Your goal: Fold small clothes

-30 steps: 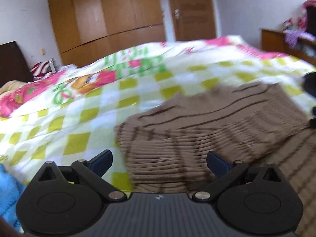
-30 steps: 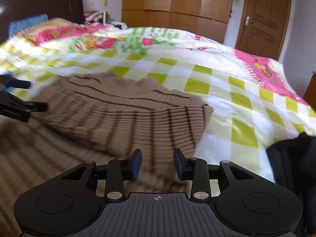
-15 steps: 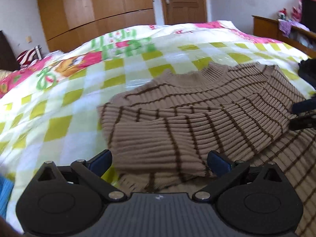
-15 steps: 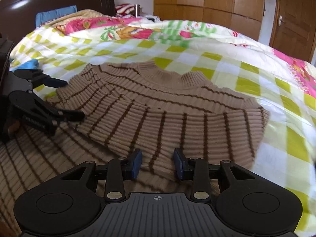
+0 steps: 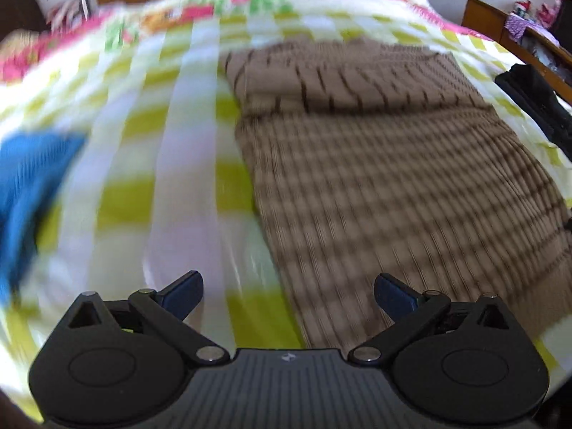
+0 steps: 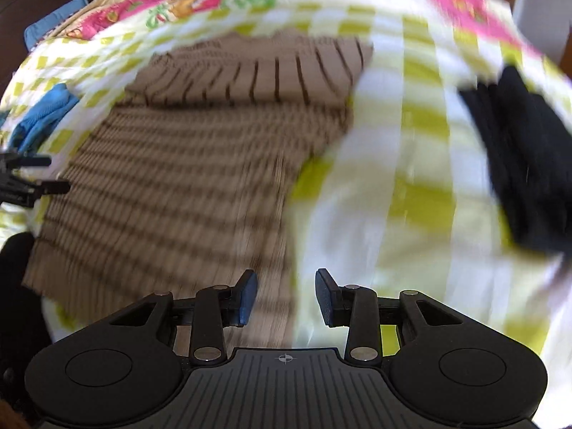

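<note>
Both my views have swung down the sweater (image 5: 393,164): its long axis runs bottom to top, collar uppermost. Left claw (image 5: 287,291) and right claw (image 6: 286,295) gape empty.

From my left tool (image 5: 287,291) I see its jaws spread wide with nothing between them, low in the frame. A brown striped sweater (image 5: 393,164) fills the centre and right, lying flat on the bed (image 5: 171,186) with its green-and-white checked cover; its top part is folded over, toward the upper middle. A blue cloth (image 5: 25,178) sits at the left edge, a black garment (image 5: 536,96) at the right edge. Everything is blurred.
</note>
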### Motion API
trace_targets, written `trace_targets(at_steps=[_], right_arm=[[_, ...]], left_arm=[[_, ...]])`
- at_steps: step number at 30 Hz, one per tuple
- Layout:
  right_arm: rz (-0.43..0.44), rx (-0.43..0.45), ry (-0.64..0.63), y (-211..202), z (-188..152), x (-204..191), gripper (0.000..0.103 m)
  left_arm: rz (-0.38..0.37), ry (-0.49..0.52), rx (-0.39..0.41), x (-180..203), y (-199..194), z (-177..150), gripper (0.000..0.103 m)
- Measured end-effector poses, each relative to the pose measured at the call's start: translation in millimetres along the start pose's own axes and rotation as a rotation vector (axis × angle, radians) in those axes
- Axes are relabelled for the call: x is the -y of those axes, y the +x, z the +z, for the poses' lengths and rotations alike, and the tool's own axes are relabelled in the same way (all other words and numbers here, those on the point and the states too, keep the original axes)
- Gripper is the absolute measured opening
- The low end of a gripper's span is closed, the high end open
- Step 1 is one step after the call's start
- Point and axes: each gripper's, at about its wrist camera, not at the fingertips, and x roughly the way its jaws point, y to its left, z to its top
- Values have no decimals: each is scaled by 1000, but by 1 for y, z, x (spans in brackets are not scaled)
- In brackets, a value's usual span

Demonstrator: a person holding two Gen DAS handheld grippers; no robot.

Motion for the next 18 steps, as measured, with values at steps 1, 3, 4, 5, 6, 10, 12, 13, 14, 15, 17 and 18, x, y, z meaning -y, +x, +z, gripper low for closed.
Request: trace_targets(at_steps=[1, 3, 4, 5, 6, 10, 12, 13, 14, 15, 17, 18], right_arm=[[18, -17, 19, 2, -5, 1, 35], [9, -28, 29, 7, -13, 0, 36], [12, -38, 32, 10, -16, 0, 36], [27, -52, 40, 13, -17, -1, 36], [41, -63, 57, 16, -18, 0, 36], [68, -78, 77, 18, -18, 3, 38], [84, -84, 94, 18, -18, 6, 38], [86, -84, 96, 18, -18, 7, 37], [87, -82, 106, 18, -18, 8, 36], [91, -81, 118, 19, -18, 9, 34], [93, -80, 144, 20, -18, 12, 23], [106, -81, 170, 19, -18, 16, 21]], left_arm=[[-10, -26, -27, -1, 0, -6, 103], [-10, -49, -51, 0, -1, -16, 103], [-14, -62, -61, 2, -2, -20, 103], [-24, -75, -74, 4, -3, -22, 103], [-35, -80, -84, 7, -3, -24, 103], [-58, -34, -111, 24, -11, -28, 94], [-72, -44, -138, 27, -10, -30, 87], [-80, -54, -151, 28, -8, -31, 78], [-91, -64, -166, 28, -6, -31, 65], [-105, -79, -180, 27, -4, -31, 59], [-132, -94, -196, 28, -4, -30, 40], [-143, -87, -198, 28, -5, -30, 34]])
